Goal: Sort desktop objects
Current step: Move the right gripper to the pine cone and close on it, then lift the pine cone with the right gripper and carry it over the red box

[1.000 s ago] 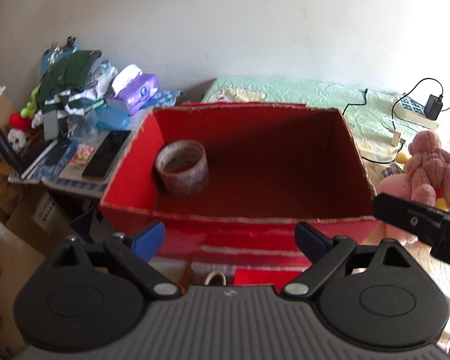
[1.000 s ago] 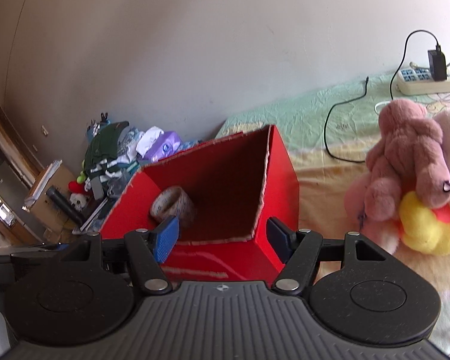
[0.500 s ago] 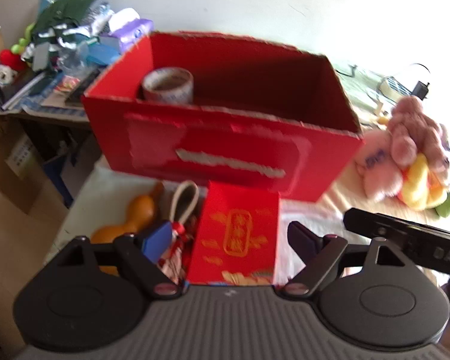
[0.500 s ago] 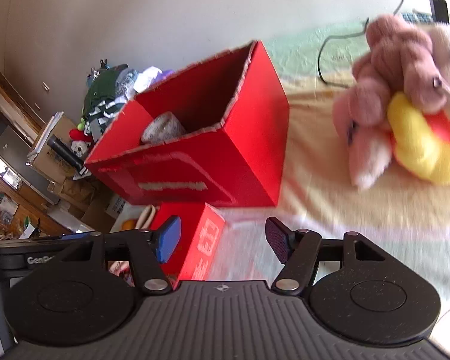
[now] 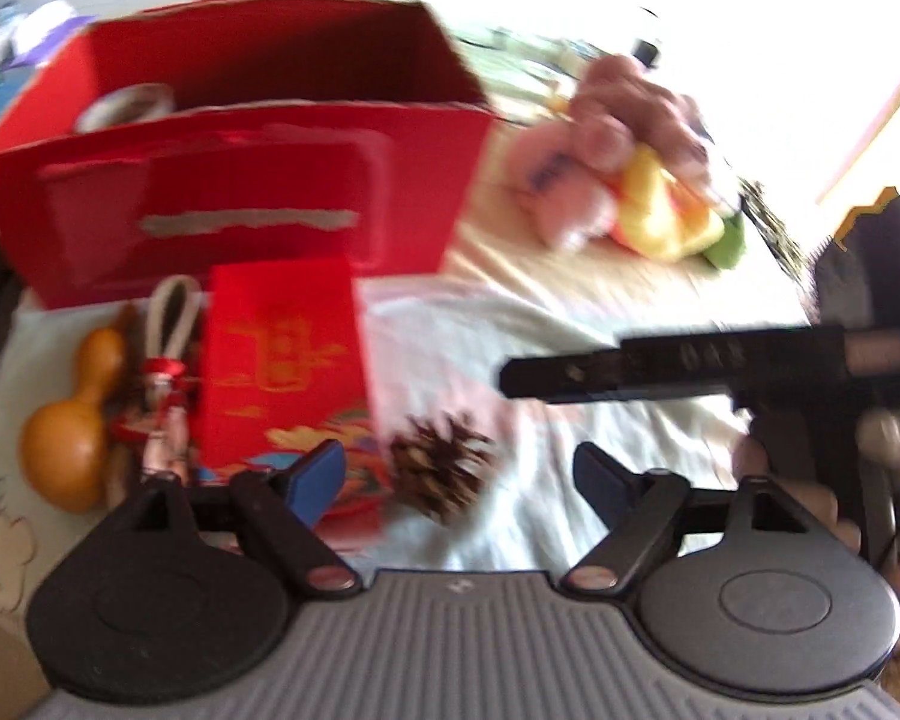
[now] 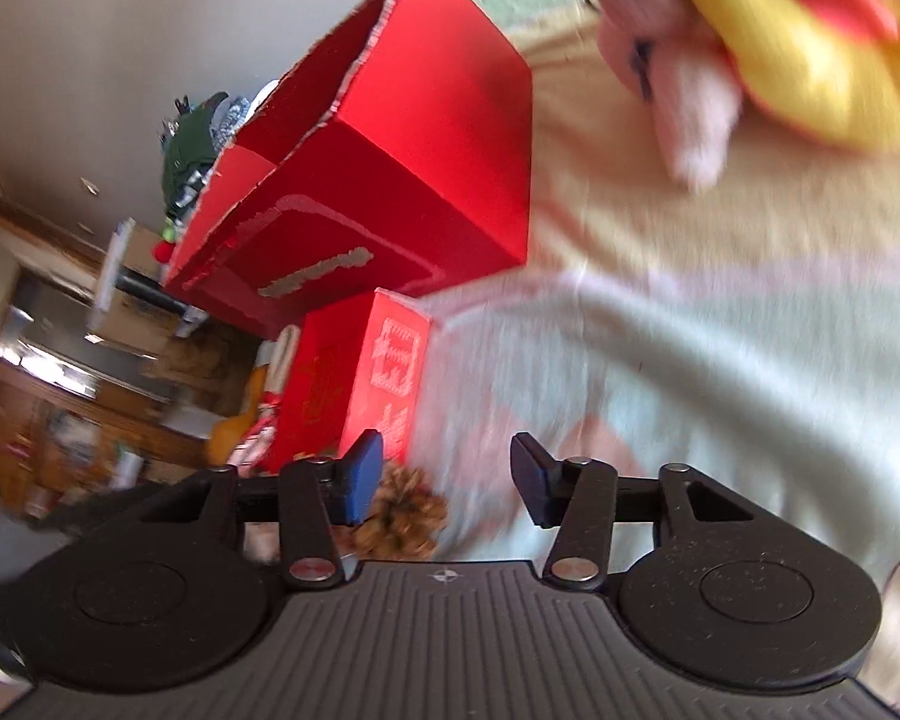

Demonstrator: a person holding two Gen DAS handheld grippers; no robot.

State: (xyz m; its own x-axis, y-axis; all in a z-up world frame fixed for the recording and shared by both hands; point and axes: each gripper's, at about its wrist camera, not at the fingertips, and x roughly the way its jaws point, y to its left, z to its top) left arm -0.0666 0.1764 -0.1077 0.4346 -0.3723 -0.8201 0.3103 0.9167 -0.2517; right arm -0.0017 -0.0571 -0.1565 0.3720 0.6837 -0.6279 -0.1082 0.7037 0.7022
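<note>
The open box (image 5: 228, 180) was red with a torn grey strip on its front. The smaller packet (image 5: 282, 360) was red with gold print. The gourd (image 5: 72, 420) was orange-tan, the pine cone (image 5: 444, 474) brown, the plush toys (image 5: 630, 168) pink and yellow.

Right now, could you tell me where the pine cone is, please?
In the left wrist view the pine cone lies on the pale cloth, at the near right corner of the small red packet, in front of the red box.

Open box (image 5: 240, 180) stands at back of cloth (image 5: 570, 372); tape roll (image 5: 129, 105) inside, left end. Flat packet (image 5: 282, 360) lies before box. Gourd (image 5: 72, 420) left of packet, pinecone (image 5: 444, 468) right. Plush toys (image 5: 630, 180) right of box.
</note>
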